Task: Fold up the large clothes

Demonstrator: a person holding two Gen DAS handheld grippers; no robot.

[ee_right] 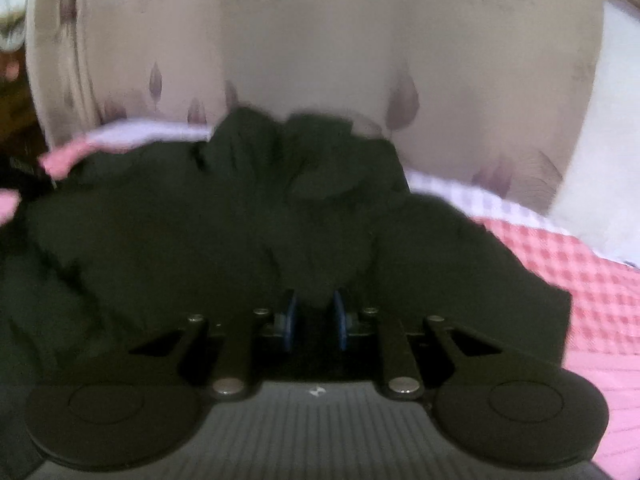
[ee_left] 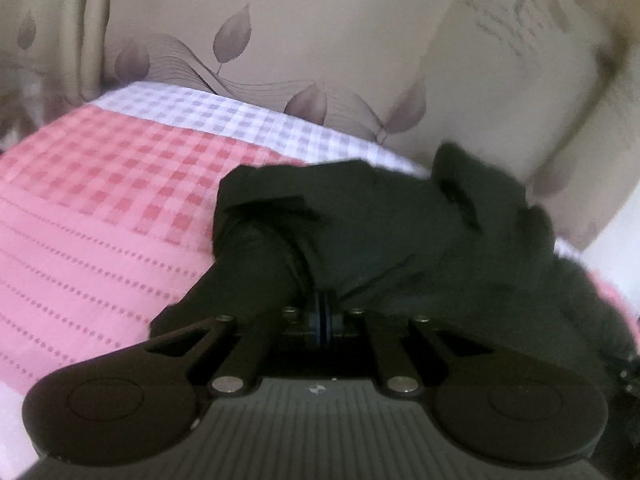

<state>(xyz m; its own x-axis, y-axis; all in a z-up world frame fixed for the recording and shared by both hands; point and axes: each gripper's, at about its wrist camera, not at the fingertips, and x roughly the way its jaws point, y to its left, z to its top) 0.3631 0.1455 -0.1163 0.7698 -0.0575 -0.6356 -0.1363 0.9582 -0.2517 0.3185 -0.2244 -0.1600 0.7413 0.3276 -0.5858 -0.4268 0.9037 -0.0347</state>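
Note:
A large black garment (ee_left: 380,232) lies crumpled on a bed with a pink and white checked cover (ee_left: 112,184). My left gripper (ee_left: 323,312) is shut, its blue pads pressed together on a fold of the black cloth. In the right wrist view the same black garment (ee_right: 240,220) fills the middle and left. My right gripper (ee_right: 314,320) has its blue pads a little apart with a thick bunch of the black cloth wedged between them. Both views are blurred.
A beige headboard with a leaf pattern (ee_left: 280,40) stands behind the bed and shows in the right wrist view too (ee_right: 320,40). The pink checked bed cover (ee_right: 592,280) extends to the right of the garment.

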